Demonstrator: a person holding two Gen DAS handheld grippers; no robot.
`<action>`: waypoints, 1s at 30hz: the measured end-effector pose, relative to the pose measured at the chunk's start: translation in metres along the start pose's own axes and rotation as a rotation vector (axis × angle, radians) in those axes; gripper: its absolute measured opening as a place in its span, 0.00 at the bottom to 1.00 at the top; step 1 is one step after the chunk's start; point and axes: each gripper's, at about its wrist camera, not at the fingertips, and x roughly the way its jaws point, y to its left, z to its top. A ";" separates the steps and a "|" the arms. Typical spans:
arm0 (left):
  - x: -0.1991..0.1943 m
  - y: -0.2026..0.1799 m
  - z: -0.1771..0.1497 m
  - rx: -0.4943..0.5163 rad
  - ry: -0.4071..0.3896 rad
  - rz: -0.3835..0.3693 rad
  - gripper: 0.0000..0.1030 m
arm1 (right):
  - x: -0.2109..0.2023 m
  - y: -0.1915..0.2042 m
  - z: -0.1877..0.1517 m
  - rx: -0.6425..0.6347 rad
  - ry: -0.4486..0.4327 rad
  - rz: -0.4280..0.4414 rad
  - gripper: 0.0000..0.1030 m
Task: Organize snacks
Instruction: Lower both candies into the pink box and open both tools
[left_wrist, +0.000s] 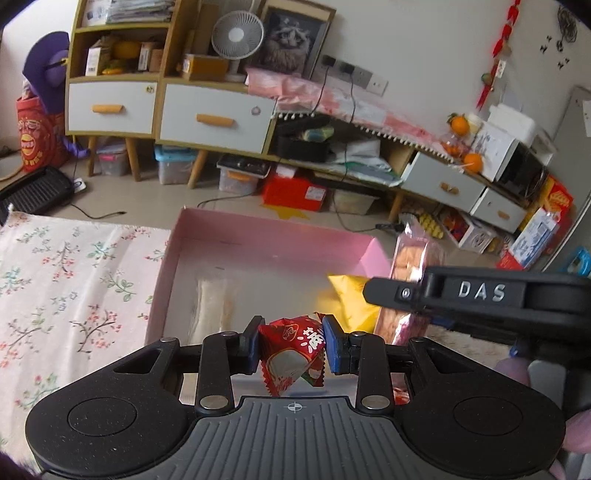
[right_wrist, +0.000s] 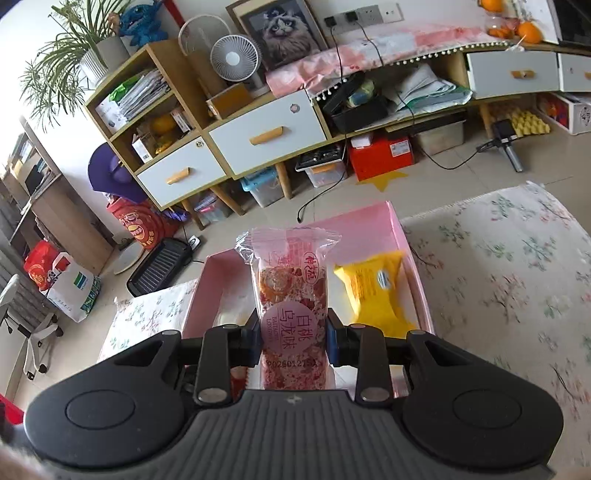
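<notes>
Left tool (left_wrist: 290, 345): I have it clamped on 1 small red foil snack packet (left_wrist: 291, 350), blue pads pressing both sides of the wrapper, which is crumpled and carries white characters. It hangs above the near end of the pink box (left_wrist: 258, 240).

Right tool (right_wrist: 291, 341): I have it closed on 1 long clear-and-pink snack bag (right_wrist: 291, 295), held upright at its lower part, with a round pink label and a printed date code just below the pads. In the left wrist view the same tool (left_wrist: 476, 293) crosses in from the right, its side marked DAS, with the bag rising beyond it.

Pink box: 1, open-topped, shallow, pale inside, sitting on the bench. Contents as seen:
- 1 yellow snack packet (right_wrist: 376, 291), lying flat along the right wall in the right wrist view.
- 1 clear-wrapped pale item (left_wrist: 218, 306), lying on the box floor at the left; too blurred to identify.

Bench cover: 1 white floral cloth (left_wrist: 74, 280), spread on both sides of the box.

Background, across the tiled floor:
- 1 wooden shelf unit with white drawers (right_wrist: 229, 144) and orange handles.
- 1 white desk fan (right_wrist: 234, 59) on top of it, beside a framed cat picture (right_wrist: 284, 31).
- 1 potted plant (right_wrist: 92, 48) on the shelf's upper corner.
- Oranges (left_wrist: 460, 125) on the low cabinet at the right.
- 1 red box (left_wrist: 295, 192) and several clear storage bins under the furniture.
</notes>
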 end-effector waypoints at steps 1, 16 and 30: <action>0.006 0.002 0.000 -0.007 0.005 0.002 0.30 | 0.006 -0.002 0.001 -0.003 0.006 0.004 0.28; 0.042 0.028 -0.007 -0.110 0.037 -0.035 0.27 | 0.042 -0.017 -0.004 0.051 0.080 0.010 0.31; 0.015 0.011 -0.002 -0.008 0.056 -0.008 0.72 | 0.013 -0.006 0.006 0.021 0.037 0.011 0.78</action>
